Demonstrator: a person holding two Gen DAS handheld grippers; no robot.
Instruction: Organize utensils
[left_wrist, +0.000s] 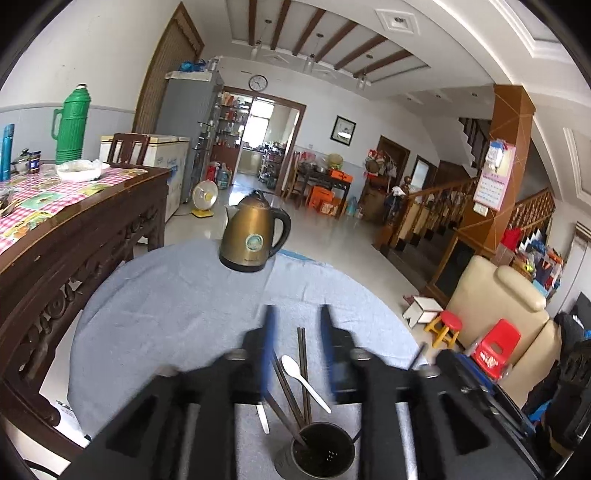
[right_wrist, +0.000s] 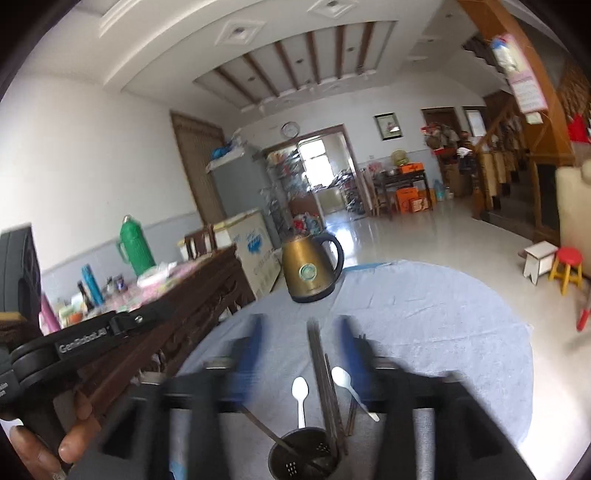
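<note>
A dark metal utensil cup (left_wrist: 320, 452) stands near the front of the round table, also in the right wrist view (right_wrist: 303, 458). Dark chopsticks (left_wrist: 303, 373) lean out of it and show in the right wrist view (right_wrist: 320, 373). A white plastic spoon (left_wrist: 304, 382) lies across them. The right wrist view shows two white spoons (right_wrist: 300, 397) (right_wrist: 351, 387). My left gripper (left_wrist: 297, 314) is open above and behind the cup, holding nothing. My right gripper (right_wrist: 301, 325) is open too, its blue fingers either side of the chopsticks without touching.
A bronze electric kettle (left_wrist: 253, 236) stands at the table's far edge on the grey-blue cloth (left_wrist: 166, 306). A carved dark wooden sideboard (left_wrist: 74, 236) with a green thermos (left_wrist: 71, 123) runs along the left. Stools and a cream armchair (left_wrist: 498, 306) stand on the right.
</note>
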